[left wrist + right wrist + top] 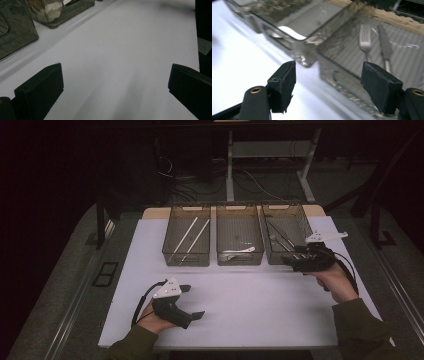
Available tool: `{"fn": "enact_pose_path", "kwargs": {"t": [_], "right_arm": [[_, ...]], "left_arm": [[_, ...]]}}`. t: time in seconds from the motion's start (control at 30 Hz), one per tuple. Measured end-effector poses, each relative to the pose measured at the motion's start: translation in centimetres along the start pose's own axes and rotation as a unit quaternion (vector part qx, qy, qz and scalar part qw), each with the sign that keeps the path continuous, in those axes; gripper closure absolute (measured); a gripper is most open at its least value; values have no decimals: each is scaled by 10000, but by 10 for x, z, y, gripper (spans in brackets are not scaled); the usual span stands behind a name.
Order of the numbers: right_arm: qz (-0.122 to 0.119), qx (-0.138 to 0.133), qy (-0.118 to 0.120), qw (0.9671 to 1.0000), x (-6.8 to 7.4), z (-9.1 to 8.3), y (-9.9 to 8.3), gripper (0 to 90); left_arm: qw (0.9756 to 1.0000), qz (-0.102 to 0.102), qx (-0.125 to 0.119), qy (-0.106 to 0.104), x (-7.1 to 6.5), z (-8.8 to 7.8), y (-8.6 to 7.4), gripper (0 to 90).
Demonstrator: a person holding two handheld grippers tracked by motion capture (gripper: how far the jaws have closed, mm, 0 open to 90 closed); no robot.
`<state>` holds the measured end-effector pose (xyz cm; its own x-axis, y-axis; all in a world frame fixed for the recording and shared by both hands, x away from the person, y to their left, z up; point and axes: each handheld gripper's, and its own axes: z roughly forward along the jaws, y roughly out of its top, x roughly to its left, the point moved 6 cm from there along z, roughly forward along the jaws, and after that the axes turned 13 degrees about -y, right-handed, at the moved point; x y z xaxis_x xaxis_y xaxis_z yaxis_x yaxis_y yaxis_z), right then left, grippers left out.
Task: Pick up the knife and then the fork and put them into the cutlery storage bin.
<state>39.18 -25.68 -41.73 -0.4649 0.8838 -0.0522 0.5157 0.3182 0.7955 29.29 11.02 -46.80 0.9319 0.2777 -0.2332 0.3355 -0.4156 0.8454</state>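
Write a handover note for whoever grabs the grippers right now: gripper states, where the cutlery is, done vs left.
Left gripper: open, holding nothing, low over the white mat near the front.
Right gripper: open, nothing between the jaws, at the front edge of the right bin.
Right bin holds a fork and a knife. Middle bin holds a white utensil. Left bin holds two white sticks.
Done: all visible cutlery sits in bins.
Left: no loose pieces visible on the mat; probably just pull both grippers back.

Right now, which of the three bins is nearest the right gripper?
The rightmost bin, holding a fork and a knife; the right gripper sits at its front edge.
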Motion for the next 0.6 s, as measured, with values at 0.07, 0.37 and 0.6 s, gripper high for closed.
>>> {"fn": "enact_pose_path", "kwargs": {"t": [0.07,0.37,0.6], "right_arm": [[11,-77,115,9999,7,-5,-4,270],[-194,-319,314,9988,32,-18,-24,212],[-244,-357,355,9984,42,-21,-41,186]], "left_arm": [[10000,-1,-28,0,0,0,0,0],[10000,12,-25,-6,-1,-1,0,0],[10000,19,-20,-9,-2,-1,0,0]]}}
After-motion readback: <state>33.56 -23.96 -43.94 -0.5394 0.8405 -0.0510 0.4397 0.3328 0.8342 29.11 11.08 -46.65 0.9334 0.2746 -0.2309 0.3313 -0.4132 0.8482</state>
